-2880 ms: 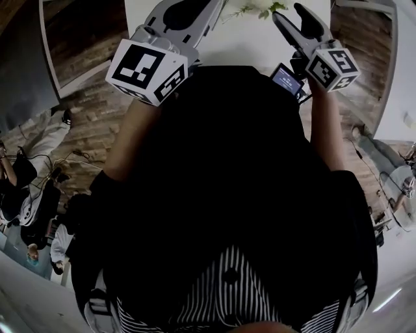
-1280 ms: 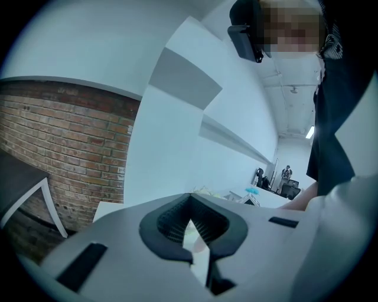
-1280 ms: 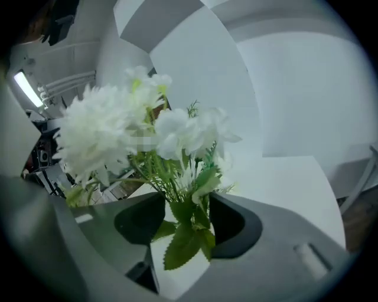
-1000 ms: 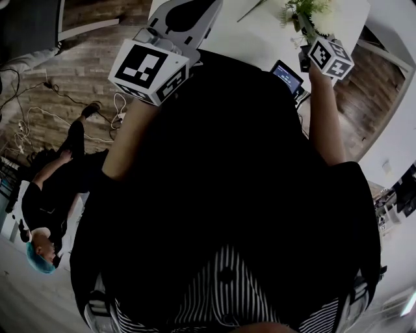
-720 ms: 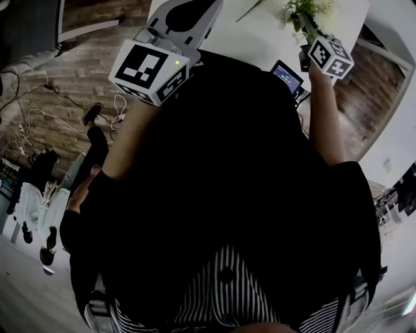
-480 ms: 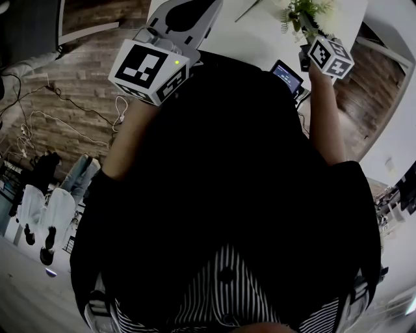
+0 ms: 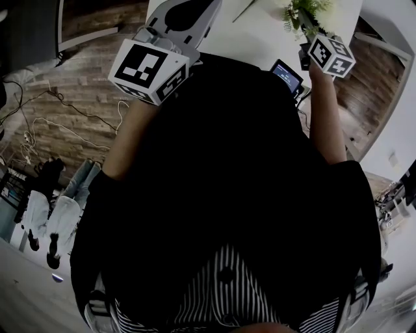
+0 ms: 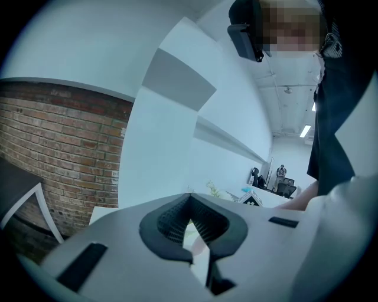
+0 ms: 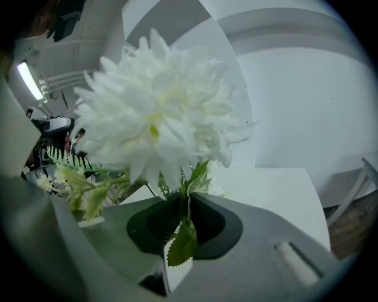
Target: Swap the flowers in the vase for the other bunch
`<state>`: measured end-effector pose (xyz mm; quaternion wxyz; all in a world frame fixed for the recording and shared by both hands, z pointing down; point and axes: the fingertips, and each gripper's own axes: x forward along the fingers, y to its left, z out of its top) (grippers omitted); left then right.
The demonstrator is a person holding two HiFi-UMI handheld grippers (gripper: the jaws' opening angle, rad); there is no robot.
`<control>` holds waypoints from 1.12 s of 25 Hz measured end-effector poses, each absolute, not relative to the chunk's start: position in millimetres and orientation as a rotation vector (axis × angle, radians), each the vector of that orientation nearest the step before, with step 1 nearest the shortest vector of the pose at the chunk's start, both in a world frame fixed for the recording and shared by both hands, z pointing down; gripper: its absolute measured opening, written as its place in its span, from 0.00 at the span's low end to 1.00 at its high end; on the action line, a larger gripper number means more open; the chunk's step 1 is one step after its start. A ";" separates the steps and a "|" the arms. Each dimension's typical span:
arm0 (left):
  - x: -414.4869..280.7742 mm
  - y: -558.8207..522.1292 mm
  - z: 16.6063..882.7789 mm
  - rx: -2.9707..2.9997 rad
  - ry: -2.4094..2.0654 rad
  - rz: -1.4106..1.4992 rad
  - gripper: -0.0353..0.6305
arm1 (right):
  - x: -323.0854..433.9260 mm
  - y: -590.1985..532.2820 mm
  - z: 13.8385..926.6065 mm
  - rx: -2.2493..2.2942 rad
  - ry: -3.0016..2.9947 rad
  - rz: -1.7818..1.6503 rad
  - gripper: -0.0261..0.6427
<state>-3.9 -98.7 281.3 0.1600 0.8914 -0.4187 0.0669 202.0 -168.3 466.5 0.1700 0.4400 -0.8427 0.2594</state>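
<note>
Two grippers, so here's the quick rundown. My right gripper (image 9: 188, 199) has its jaws pinched together on the stem (image 9: 185, 206) of a big white flower (image 9: 156, 112). The stem runs straight up through the narrow slot between the pads, right at the tips. The bloom sits just above them and a bit to the left, filling most of the right gripper view. One toothed green leaf (image 9: 182, 245) hangs down on my side of the pinch, in the hollow behind the tips. A few green sprigs (image 9: 80, 180) spread off to the left of the jaws, outside them and not gripped. The white table (image 9: 277, 191) lies beyond and below the bloom.

In the head view the right gripper (image 7: 305, 26) is way out at the top right, with its nose in among the bunch (image 7: 302, 10) over the table. The bunch is too small there for me to tell much more about it.

My left gripper (image 8: 190, 200) is closed on nothing. The tips meet and there's no stem or leaf between the pads. In the head view it sits at the upper left over the near edge of the table, well apart from the bunch. A brick wall (image 8: 65, 141) is off to its left in the left gripper view.
</note>
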 end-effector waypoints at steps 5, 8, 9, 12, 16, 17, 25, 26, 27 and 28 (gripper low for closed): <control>-7.3 -97.9 277.3 2.559 -1.187 0.189 0.06 | 200.7 -165.1 460.4 1.267 -2.393 0.733 0.10; -7.9 -100.7 274.1 2.566 -1.180 0.186 0.06 | 201.4 -165.5 454.6 1.278 -2.393 0.729 0.10; -7.8 -101.6 273.9 2.569 -1.177 0.186 0.06 | 201.8 -165.7 453.3 1.282 -2.393 0.727 0.10; -7.1 -104.0 274.4 2.577 -1.167 0.185 0.06 | 202.0 -166.4 449.2 1.292 -2.395 0.724 0.10; -7.6 -104.9 274.9 2.590 -1.146 0.184 0.06 | 200.3 -166.7 438.6 1.316 -2.407 0.715 0.10; -7.3 -105.4 274.8 2.594 -1.139 0.184 0.06 | 200.3 -166.8 435.5 1.323 -2.408 0.713 0.10; -0.7 -114.8 274.6 2.633 -1.065 0.178 0.06 | 199.5 -168.0 409.3 1.391 -2.418 0.688 0.10; -0.7 -115.9 274.1 2.639 -1.055 0.177 0.06 | 198.6 -167.8 405.1 1.400 -2.420 0.683 0.10; -0.8 -116.6 273.6 2.644 -1.046 0.176 0.06 | 197.6 -167.3 401.0 1.410 -2.422 0.677 0.10; -0.8 -117.1 273.2 2.650 -1.035 0.174 0.06 | 197.0 -166.7 397.1 1.419 -2.423 0.672 0.10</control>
